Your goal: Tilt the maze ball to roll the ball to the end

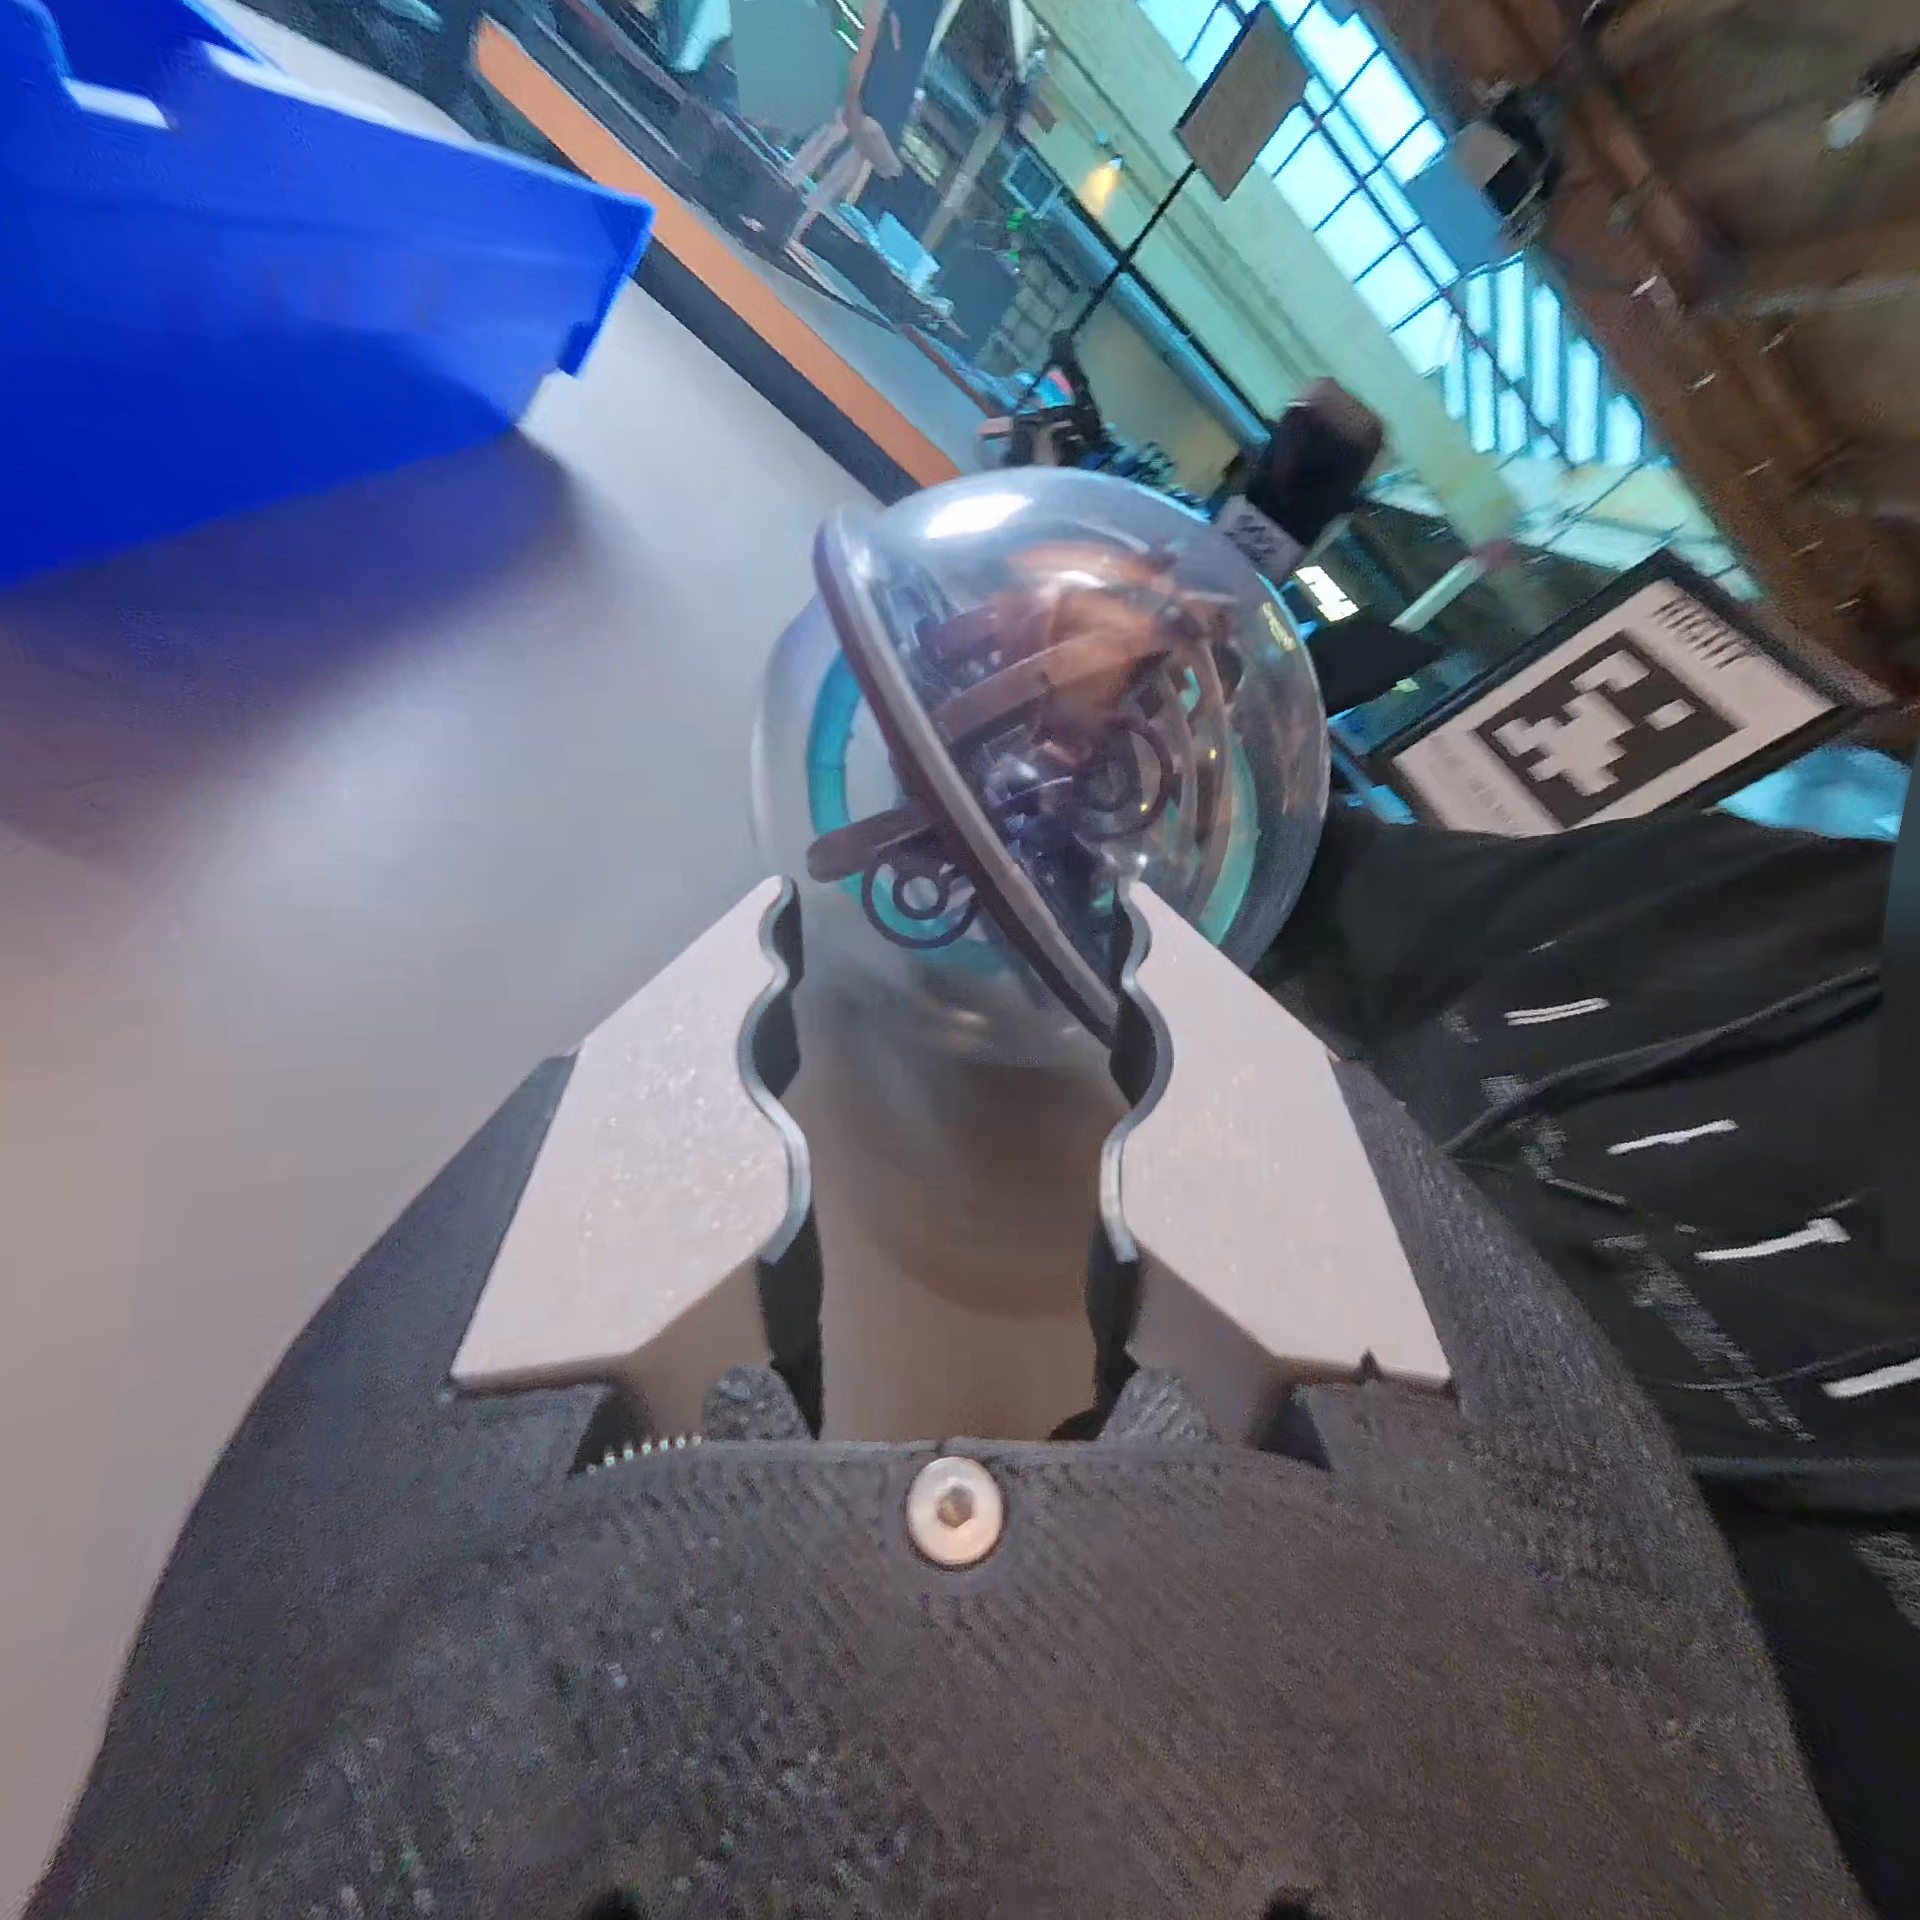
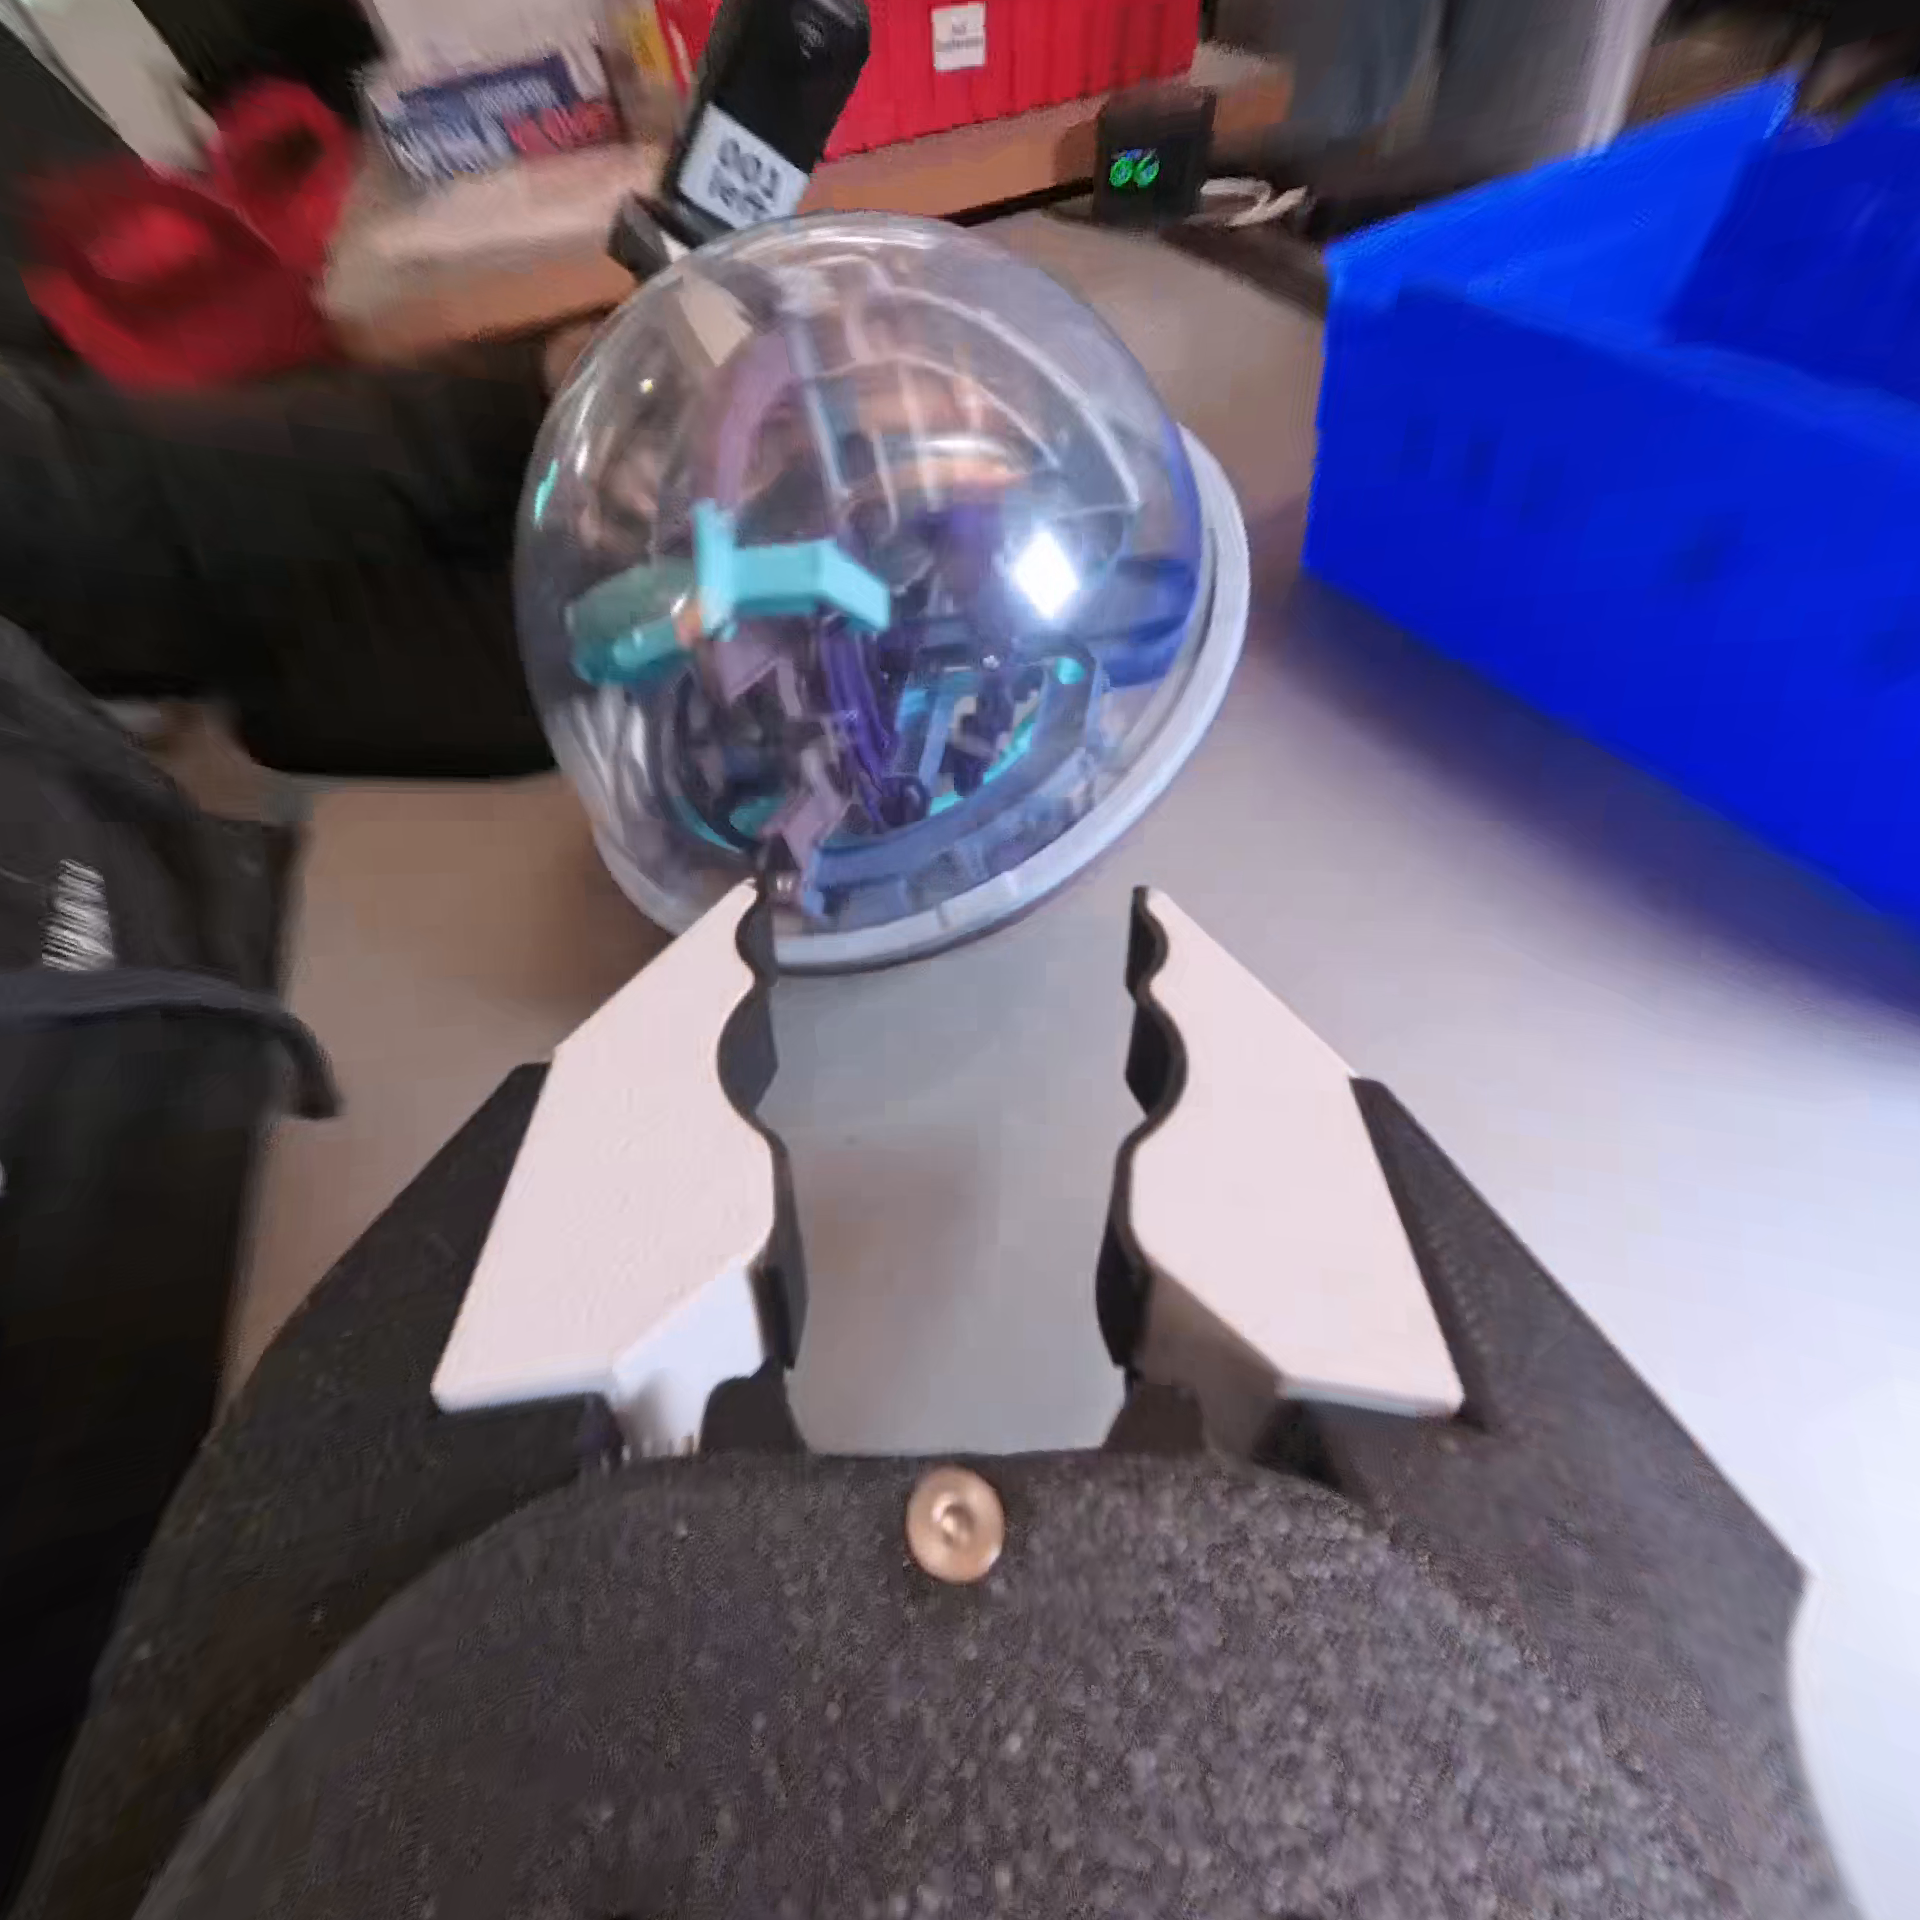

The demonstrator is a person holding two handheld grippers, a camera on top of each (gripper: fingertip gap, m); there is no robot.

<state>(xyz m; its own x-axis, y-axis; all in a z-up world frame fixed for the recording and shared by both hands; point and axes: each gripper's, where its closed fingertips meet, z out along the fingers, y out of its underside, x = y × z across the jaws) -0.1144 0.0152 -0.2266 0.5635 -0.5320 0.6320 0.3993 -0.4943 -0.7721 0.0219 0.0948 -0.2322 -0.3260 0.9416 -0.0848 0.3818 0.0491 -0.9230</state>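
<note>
The maze ball (image 1: 1039, 748) is a clear sphere with brown, teal and purple tracks inside and a dark seam ring. It sits just beyond my left gripper (image 1: 958, 899), whose jaws are open. The ball's seam reaches the right fingertip (image 1: 1153, 935). In the right wrist view the maze ball (image 2: 873, 582) rests on the grey table (image 2: 1351, 1039). My right gripper (image 2: 945, 904) is open and the left fingertip (image 2: 727, 935) touches the ball's rim. The small rolling ball inside cannot be made out.
A blue bin (image 1: 260, 260) stands on the table; it also shows in the right wrist view (image 2: 1610, 468). A person's dark clothing (image 1: 1610, 1143) (image 2: 260, 571) is close by. A black device with a white label (image 2: 769, 104) is behind the ball. A black-and-white marker board (image 1: 1600, 727) stands at the right.
</note>
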